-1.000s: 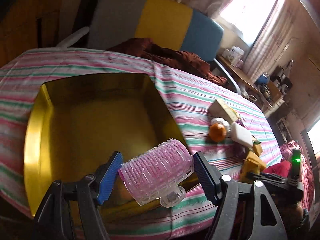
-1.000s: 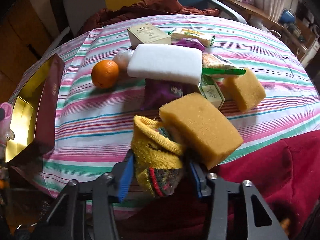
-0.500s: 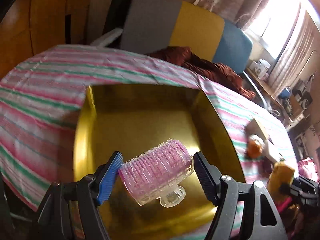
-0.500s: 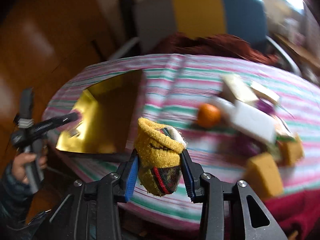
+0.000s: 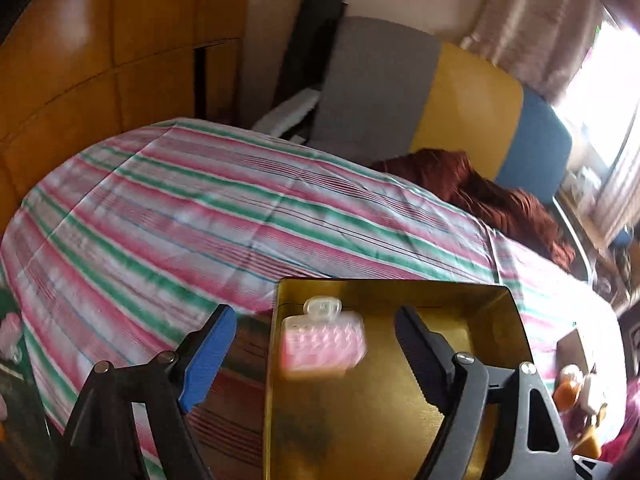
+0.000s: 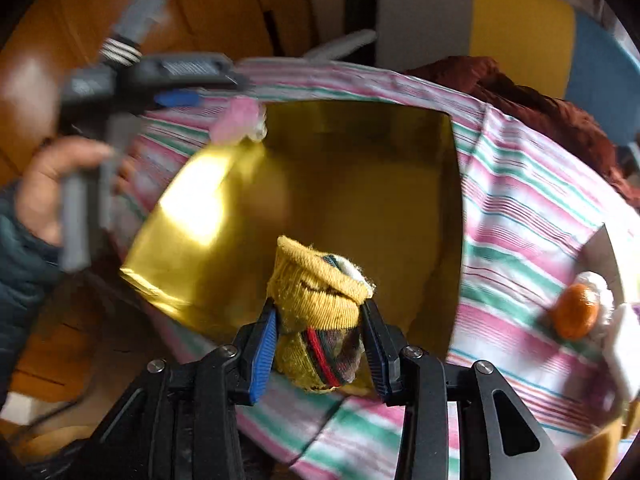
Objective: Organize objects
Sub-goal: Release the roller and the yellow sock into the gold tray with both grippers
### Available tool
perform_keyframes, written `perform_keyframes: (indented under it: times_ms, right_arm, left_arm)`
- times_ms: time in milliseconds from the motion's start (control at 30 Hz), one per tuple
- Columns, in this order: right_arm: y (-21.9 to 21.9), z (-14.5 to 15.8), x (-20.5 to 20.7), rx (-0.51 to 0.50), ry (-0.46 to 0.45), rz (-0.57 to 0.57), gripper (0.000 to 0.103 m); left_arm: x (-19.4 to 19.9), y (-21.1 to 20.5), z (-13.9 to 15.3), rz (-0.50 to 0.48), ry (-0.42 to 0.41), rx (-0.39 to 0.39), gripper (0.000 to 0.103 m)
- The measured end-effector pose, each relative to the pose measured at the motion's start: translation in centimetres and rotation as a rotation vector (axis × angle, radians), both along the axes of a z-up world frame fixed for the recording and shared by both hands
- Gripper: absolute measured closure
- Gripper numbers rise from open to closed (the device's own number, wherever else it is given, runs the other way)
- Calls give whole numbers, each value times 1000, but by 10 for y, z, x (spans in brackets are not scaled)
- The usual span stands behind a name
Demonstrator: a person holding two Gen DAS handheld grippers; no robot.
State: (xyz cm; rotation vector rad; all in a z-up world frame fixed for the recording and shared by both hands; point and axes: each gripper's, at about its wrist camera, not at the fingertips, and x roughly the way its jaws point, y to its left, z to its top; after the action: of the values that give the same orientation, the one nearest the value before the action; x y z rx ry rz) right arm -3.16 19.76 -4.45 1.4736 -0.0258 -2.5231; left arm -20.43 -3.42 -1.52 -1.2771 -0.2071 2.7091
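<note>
My left gripper [image 5: 314, 312] hangs over the near left corner of the gold box [image 5: 460, 312], its jaws opening wide. The pink hair roller [image 5: 322, 342] is loose below them, blurred, inside that corner and touching neither pad. In the right wrist view the same roller [image 6: 238, 118] shows at the box's far left corner, under the left gripper [image 6: 188, 88] held by a hand [image 6: 60, 184]. My right gripper [image 6: 319, 304] is shut on a rolled yellow sock [image 6: 316, 276] with red and green stripes, above the near edge of the gold box [image 6: 360, 184].
A striped tablecloth [image 5: 200, 208] covers the round table. An orange [image 6: 576, 312] and a white block [image 6: 624, 348] lie to the right of the box. Behind the table stand a grey, yellow and blue sofa [image 5: 460, 112] with a red-brown cloth [image 5: 480, 192], and wooden cupboards [image 5: 100, 60].
The left gripper swung left across the box, opened and let go of the pink roller, which drops into the box. The right gripper carried the sock left from the pile to over the box.
</note>
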Motion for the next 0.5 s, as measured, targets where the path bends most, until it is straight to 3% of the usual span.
perform_keyframes:
  times_ms: [133,300,400,500]
  right_arm:
    - [14,-11,-2,77,-28,-28,60]
    - [18,-16,3,170,-9,-69,56]
    - [19,-12,8,130,-1,-74,45]
    - [16,-9,12,101,20,-71,26]
  left_arm:
    - [20,-12,-8,25,-28,49,20]
    - [59,-12,-22,9,-51,38,20]
    - [83,-6,-24,-7,-33,11,20]
    - [102,1,-24,-28,-14,-4,20]
